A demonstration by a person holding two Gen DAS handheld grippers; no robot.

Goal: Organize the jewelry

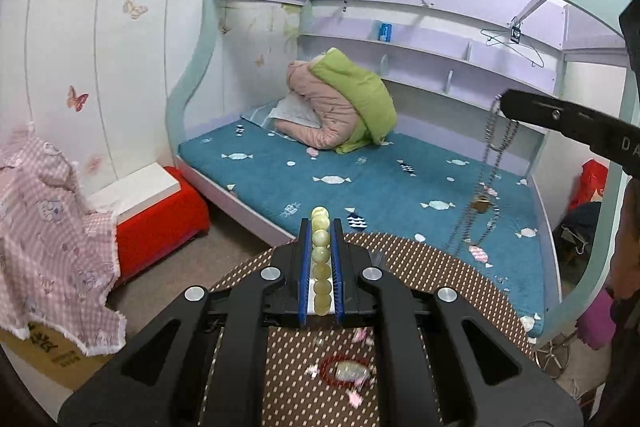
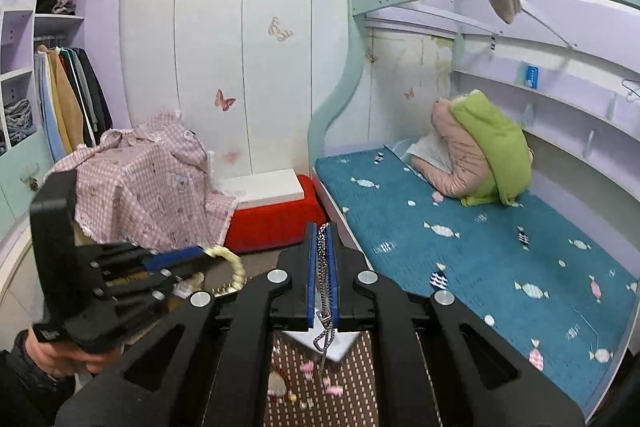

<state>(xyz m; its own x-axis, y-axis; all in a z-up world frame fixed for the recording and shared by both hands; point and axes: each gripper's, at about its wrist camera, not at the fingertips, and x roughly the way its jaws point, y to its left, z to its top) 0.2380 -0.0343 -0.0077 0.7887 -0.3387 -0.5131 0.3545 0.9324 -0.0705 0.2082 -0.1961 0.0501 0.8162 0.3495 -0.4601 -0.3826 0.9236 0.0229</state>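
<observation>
My left gripper (image 1: 321,223) is shut on a pale green bead bracelet (image 1: 321,259) and holds it above the brown dotted table (image 1: 440,267). It also shows in the right wrist view (image 2: 204,255), with the bracelet (image 2: 232,267) hanging from it. My right gripper (image 2: 323,227) is shut on a silver chain necklace (image 2: 325,283), lifted over the table. In the left wrist view the right gripper (image 1: 502,105) holds the necklace (image 1: 486,187) dangling with a pendant. A red ring-shaped piece (image 1: 346,371) and small pink pieces (image 2: 320,375) lie on the table below.
A blue bed (image 1: 360,179) with a pink and green jacket (image 1: 340,103) lies beyond the table. A red box (image 2: 276,215) with a white top and a pink checked cloth (image 2: 148,179) stand on the left. A white sheet (image 2: 340,343) lies on the table.
</observation>
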